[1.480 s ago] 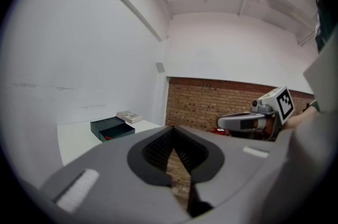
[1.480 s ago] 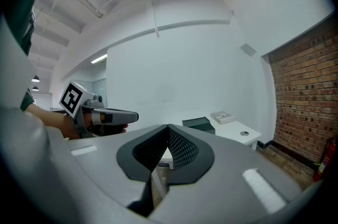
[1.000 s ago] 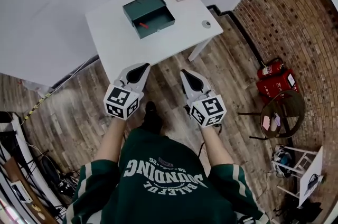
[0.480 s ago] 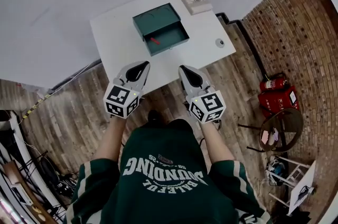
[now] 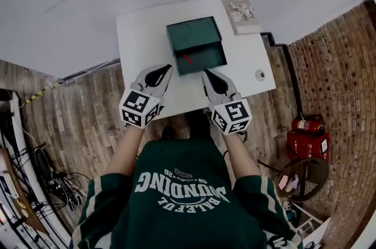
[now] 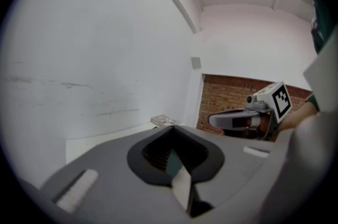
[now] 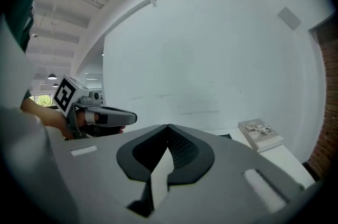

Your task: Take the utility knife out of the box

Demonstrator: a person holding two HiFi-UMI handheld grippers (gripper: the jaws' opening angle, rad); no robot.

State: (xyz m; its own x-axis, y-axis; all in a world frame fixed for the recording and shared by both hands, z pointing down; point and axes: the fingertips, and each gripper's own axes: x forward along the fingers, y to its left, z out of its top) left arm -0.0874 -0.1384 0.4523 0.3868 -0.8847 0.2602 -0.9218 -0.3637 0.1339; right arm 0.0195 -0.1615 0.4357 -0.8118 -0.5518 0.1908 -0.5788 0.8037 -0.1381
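1. White table (image 5: 141,42) against a white wall, wood floor (image 5: 76,101) below. Compared with a second ago the table sits a lot nearer in the head view, so the person has walked right up to it; both grippers now reach over its near edge.
2. What that means, as far as I can judge: the approach is basically done and the box (image 5: 194,36) is within reach; nothing has been grabbed yet, so a gripper would need to open before going in.
3. Box is green, open, about mid-table; the knife (image 5: 187,59), a small red thing, lies in the front tray toward its left side, untouched.
4. Left gripper (image 5: 166,69): jaws pressed together, nothing between them; tip is just short of the box's front left corner, apart from it I think.
5. Right gripper (image 5: 207,73): same deal, fully closed and empty; tip just beside the box's front right corner.
6. Book (image 5: 239,13) at the far right corner; not involved.
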